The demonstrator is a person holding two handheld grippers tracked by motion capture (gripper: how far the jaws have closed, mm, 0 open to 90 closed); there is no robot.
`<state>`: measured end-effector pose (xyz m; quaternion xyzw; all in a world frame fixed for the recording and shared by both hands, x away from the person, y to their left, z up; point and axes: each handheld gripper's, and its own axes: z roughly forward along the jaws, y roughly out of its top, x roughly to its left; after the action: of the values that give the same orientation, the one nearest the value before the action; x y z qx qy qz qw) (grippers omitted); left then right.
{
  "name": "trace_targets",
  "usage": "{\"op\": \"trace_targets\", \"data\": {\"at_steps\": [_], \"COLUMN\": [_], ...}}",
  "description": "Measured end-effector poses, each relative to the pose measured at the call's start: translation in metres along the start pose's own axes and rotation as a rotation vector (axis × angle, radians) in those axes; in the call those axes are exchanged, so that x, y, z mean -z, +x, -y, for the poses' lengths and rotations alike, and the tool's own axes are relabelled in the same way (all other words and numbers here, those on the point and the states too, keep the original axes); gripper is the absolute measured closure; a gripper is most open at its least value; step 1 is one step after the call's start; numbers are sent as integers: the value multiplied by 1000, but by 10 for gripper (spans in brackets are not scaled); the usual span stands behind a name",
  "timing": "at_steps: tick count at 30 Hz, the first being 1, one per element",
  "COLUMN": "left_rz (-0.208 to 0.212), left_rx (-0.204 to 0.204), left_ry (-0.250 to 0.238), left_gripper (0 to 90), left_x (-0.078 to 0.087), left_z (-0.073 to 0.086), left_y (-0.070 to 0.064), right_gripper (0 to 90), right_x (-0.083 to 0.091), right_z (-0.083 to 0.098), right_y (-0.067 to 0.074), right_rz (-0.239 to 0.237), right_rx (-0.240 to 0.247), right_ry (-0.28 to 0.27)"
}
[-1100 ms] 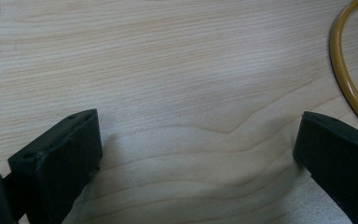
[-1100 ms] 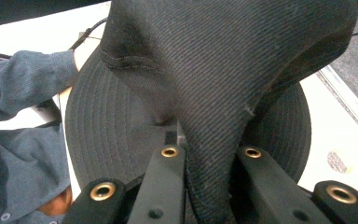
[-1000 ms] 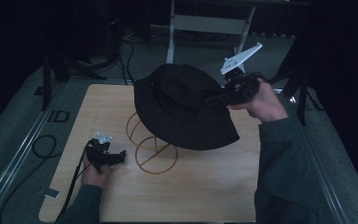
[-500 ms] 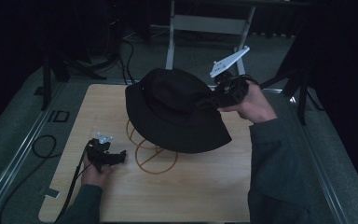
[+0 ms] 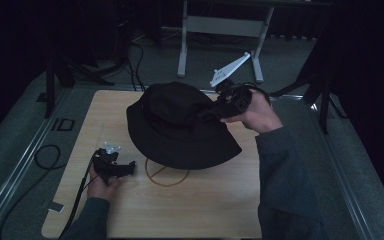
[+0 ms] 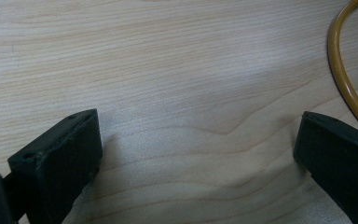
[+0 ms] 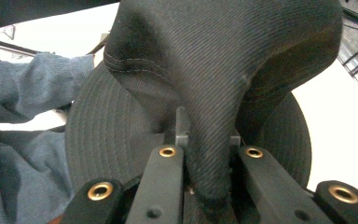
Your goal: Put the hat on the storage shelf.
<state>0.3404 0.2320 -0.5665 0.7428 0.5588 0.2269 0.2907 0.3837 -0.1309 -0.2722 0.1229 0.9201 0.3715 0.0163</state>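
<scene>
**Hat pinched in your right gripper, over the wire stand**

Your right gripper (image 5: 211,111) has its jaws clamped on a fold of the black bucket hat's (image 5: 180,125) crown; in the right gripper view the cloth is bunched tightly between the two black jaws, with the stitched brim spread out behind it. From the high view, the hat hangs above the middle of the wooden table (image 5: 205,210), covering most of the yellow wire stand (image 5: 167,175) (just the ring at its base shows, in front of the brim). Whether the hat touches the stand cannot be told from here.

Your left gripper (image 5: 125,169) lies low at the table's left side, in your left hand (image 5: 100,182), just beside the stand's ring. Its jaws stand wide apart with nothing between them but bare wood, and a curve of the yellow ring passes close by one jaw in the left gripper view.
</scene>
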Motion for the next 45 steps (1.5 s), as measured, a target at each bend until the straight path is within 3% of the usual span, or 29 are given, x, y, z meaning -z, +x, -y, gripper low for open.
{"op": "trace_targets", "data": {"at_steps": [10,22,28,32,35,40,43,45], "left_rz": [-1,0,0,-1,-1,-3,-5,-6], "left_rx": [-1,2,2,3,2,5,12,12], "left_ry": [-1,-3,-4,-6,-5,-4,-6,-5], "left_gripper": [12,13,13,13,13,13,13,13], "left_x": [0,0,0,0,0,0,0,0], "left_z": [0,0,0,0,0,0,1,1], "left_y": [0,0,0,0,0,0,0,0], "right_gripper": [834,784,681,553,452,372,330,295], "right_x": [-12,-43,-58,-62,-67,-70,-66,-64], "right_z": [-5,-8,-9,-9,-8,-8,-7,-7], "right_y": [2,1,-1,-2,-3,-1,1,0], "right_rz": [-26,-22,-19,-9,-10,32,97,113], "right_rx": [3,5,-16,-27,-55,-72,-53,-70], "right_ry": [7,85,107,117,156,176,143,139]}}
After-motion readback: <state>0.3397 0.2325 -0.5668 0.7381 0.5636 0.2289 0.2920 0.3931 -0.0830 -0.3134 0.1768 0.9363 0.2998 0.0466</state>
